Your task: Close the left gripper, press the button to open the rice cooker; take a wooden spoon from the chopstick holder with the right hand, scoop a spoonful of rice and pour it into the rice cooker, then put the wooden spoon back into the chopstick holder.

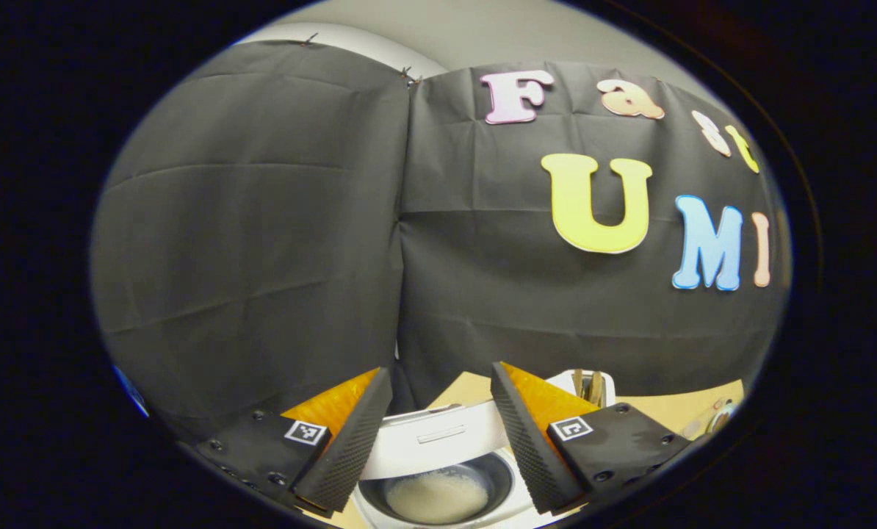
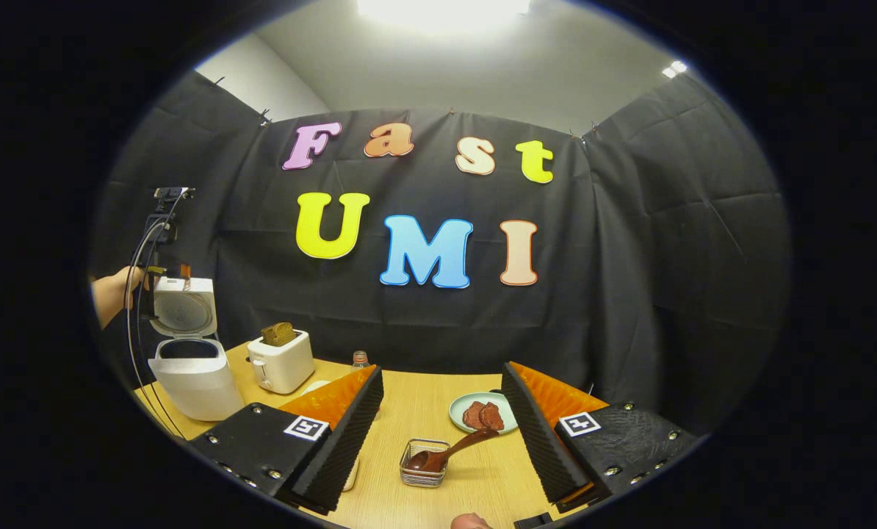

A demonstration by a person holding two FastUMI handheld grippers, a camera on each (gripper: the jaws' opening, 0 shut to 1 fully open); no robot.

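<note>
Right tool point(image 2: 442, 433) spread wide and holding nothing, above the counter point(image 2: 409, 400); just ahead between its fingers, the wooden spoon point(image 2: 449, 450) lies tilted in a small wire basket point(image 2: 424, 474). Far left, the rice cooker point(image 2: 192, 371) stands open. Left tool point(image 1: 438, 433), also wide, hovers over the cooker's pot, rice point(image 1: 436, 496) visible below.

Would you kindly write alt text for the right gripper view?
An open claw hovers over a wooden table, above a wooden spoon resting in a small wire holder. Behind sit a plate of reddish food, a toaster and, at left, an open white rice cooker.
</note>
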